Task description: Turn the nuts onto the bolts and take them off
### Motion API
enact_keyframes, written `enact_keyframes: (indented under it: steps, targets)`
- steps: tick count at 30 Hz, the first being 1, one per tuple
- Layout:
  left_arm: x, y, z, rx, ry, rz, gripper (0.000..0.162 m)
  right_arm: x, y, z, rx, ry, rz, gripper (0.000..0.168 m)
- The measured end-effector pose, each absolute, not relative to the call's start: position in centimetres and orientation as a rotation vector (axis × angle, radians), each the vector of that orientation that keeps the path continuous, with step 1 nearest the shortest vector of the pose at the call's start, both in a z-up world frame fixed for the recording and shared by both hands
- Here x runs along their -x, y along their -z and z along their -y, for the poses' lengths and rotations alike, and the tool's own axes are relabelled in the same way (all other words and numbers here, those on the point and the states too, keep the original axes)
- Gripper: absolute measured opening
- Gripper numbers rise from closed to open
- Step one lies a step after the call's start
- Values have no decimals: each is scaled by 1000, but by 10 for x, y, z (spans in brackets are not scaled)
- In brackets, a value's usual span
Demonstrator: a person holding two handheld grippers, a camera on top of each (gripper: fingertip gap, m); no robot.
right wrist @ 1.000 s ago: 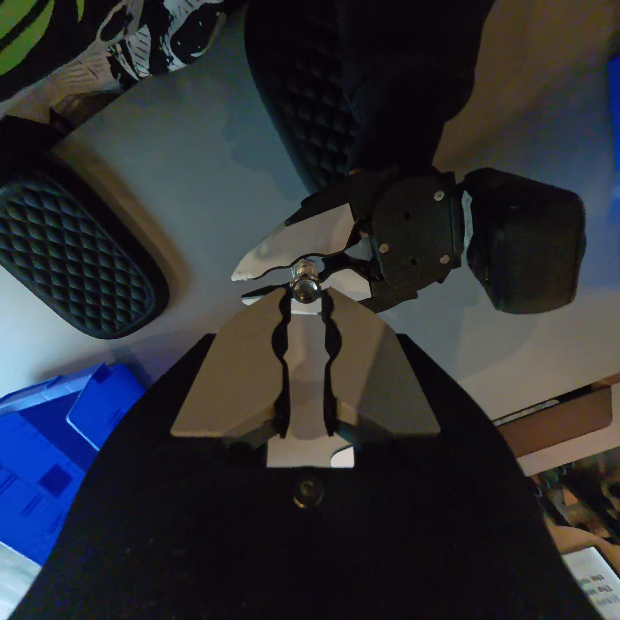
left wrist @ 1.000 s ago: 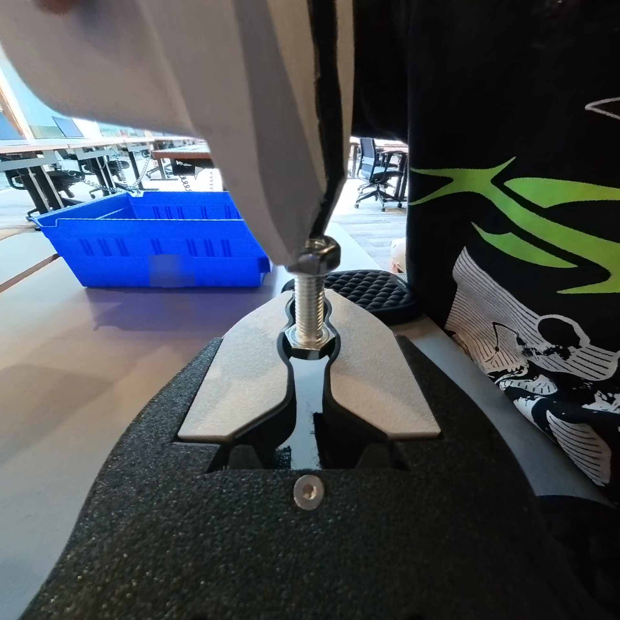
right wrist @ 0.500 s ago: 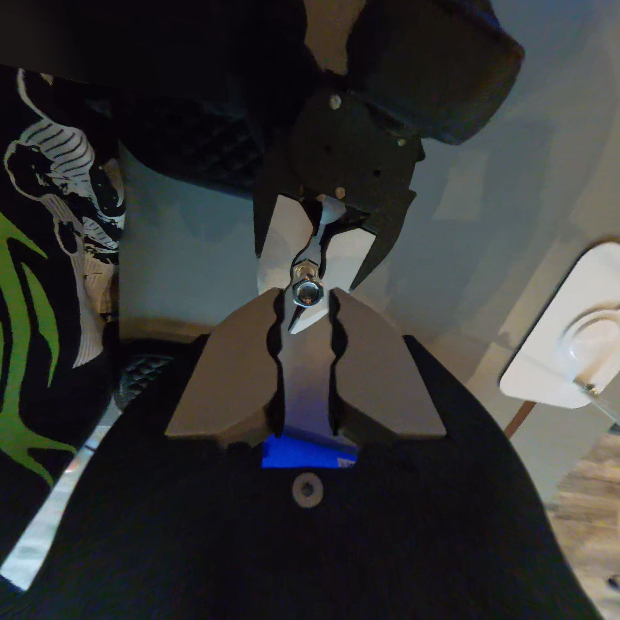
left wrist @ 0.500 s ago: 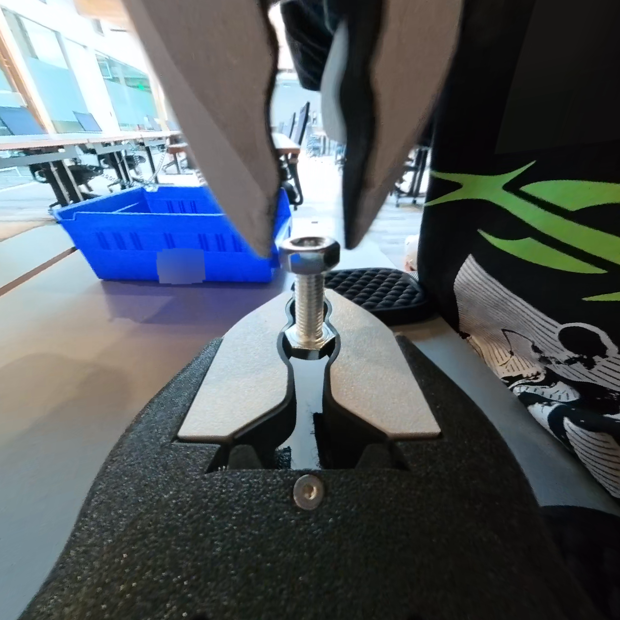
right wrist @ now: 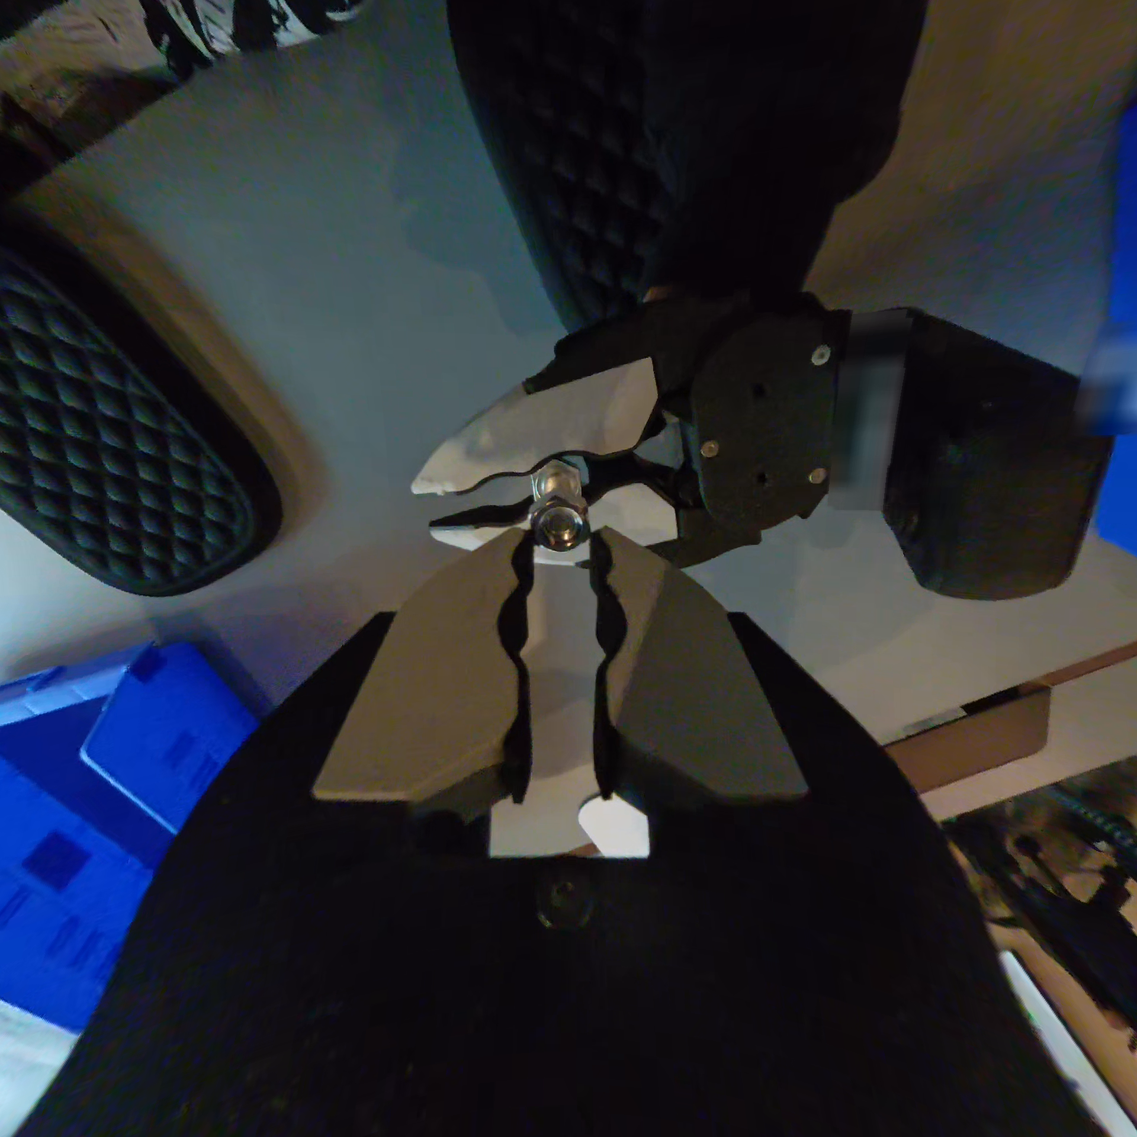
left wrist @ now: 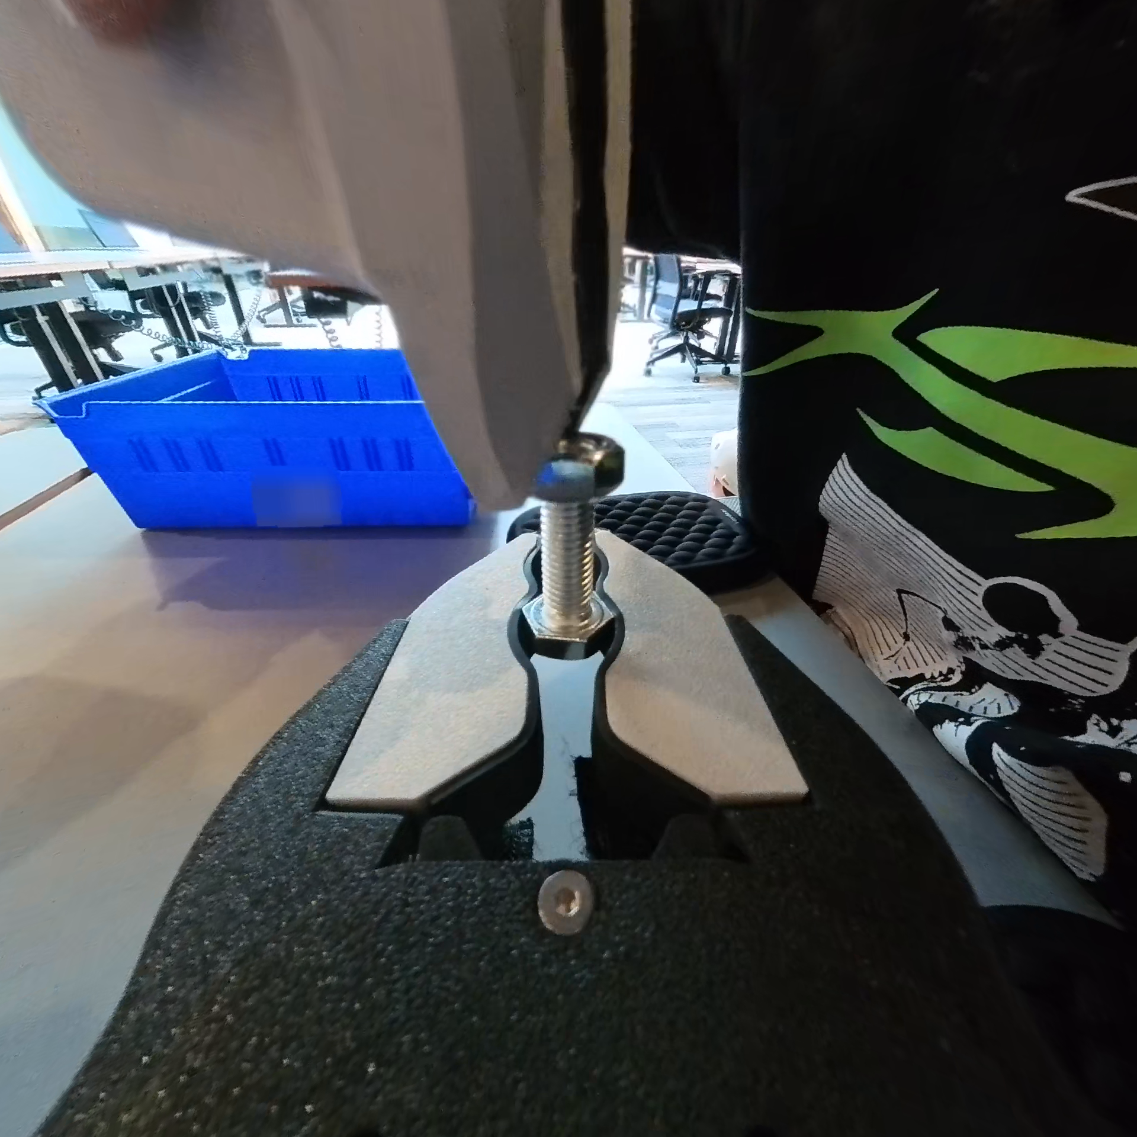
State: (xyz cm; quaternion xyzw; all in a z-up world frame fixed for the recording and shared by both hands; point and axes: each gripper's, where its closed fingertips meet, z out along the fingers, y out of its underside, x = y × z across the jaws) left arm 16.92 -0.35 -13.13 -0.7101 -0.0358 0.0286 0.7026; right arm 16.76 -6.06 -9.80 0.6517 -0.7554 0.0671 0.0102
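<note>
Big office room w/ desks and chairs far back, and a pale grey counter [left wrist: 184, 707] up front. A blue bin [left wrist: 277, 461] sits on the counter, and a black bumpy pad [left wrist: 670, 529] lies near the person in the black shirt [left wrist: 953, 430] w/ green marks. The left tool [left wrist: 566, 621] is nearly closed and pinches the nut [left wrist: 565, 632] between its tips. The bolt [left wrist: 566, 572] stands straight up out of the nut, head on top. The right tool [right wrist: 557, 541] comes down from above, and its tips are closed on the bolt head, one on each side; in the left wrist view it looks blurry. So both tools hold one piece each, up in the air over the counter, not resting on it. How far along? I think they are in the middle of the turning. The nut sits low on the bolt, far from the head, w/ lots of bare thread showing between them. Can't tell from here if the nut is going on or coming off. Either way more turns are left, approx. most of the thread if it is going on. The bolt is shiny silver w/ neat ridges all down it and a dark hole in the round-ish head. The nut is silver too, six flat sides, small and hard.
</note>
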Motion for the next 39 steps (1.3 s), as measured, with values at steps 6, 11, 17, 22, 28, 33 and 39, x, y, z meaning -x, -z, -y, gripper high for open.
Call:
enact_keyframes:
  steps: [6, 11, 17, 22, 28, 33, 39]
  targets:
    - [-164, 129, 7, 1569, -99, 108, 12, -164, 97, 62, -1679, -254, 2617, 16]
    - [-159, 130, 9, 1575, -135, 136, 12, -164, 98, 59, -800, -247, 3027, 16]
    - [-161, 129, 7, 1568, -116, 123, 12, -166, 96, 61, -887, -313, 3001, 36]
    - [-165, 129, 5, 1571, -91, 100, 12, -176, 88, 60, -1697, -372, 2563, 48]
    - [-169, 130, 3, 1576, -72, 76, 12, -180, 92, 59, -2002, -315, 2423, 39]
    - [-171, 131, 2, 1582, -69, 65, 12, -171, 96, 61, -2012, -260, 2386, 16]
    - [-161, 129, 8, 1573, -121, 110, 12, -166, 95, 62, -1371, -292, 2801, 16]
